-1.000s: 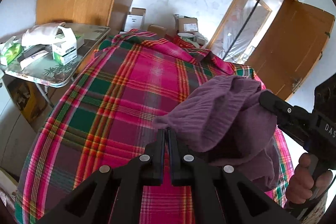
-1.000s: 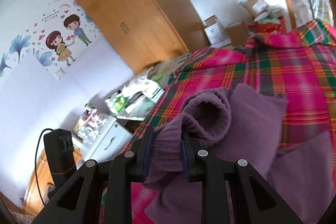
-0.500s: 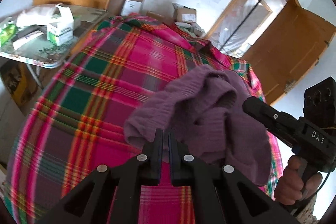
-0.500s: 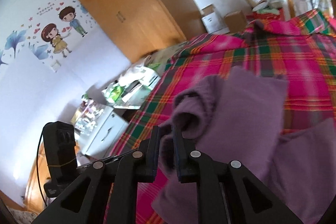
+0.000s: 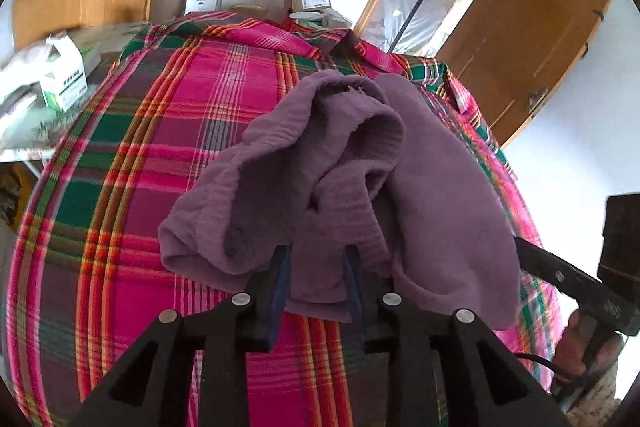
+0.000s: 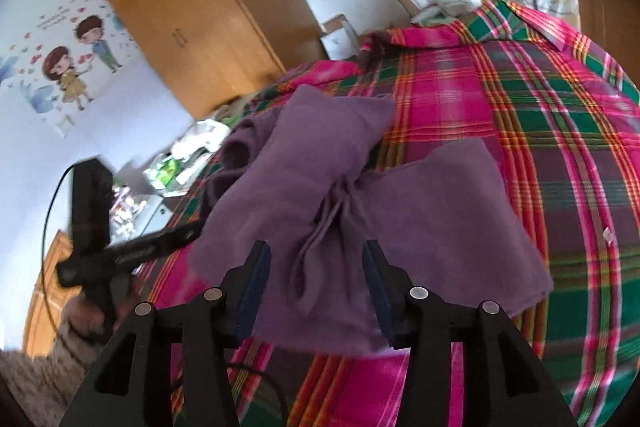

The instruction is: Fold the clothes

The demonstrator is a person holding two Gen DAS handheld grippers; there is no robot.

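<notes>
left gripper [image 5: 316,283]: wide open, holds nothing | right gripper [image 6: 316,287]: wide open, holds nothing | purple garment [image 5: 344,187]: bunched in middle of frame on plaid bed cover [image 5: 132,155] | risk: lumpy pile may flop open, fold gets messy
</notes>
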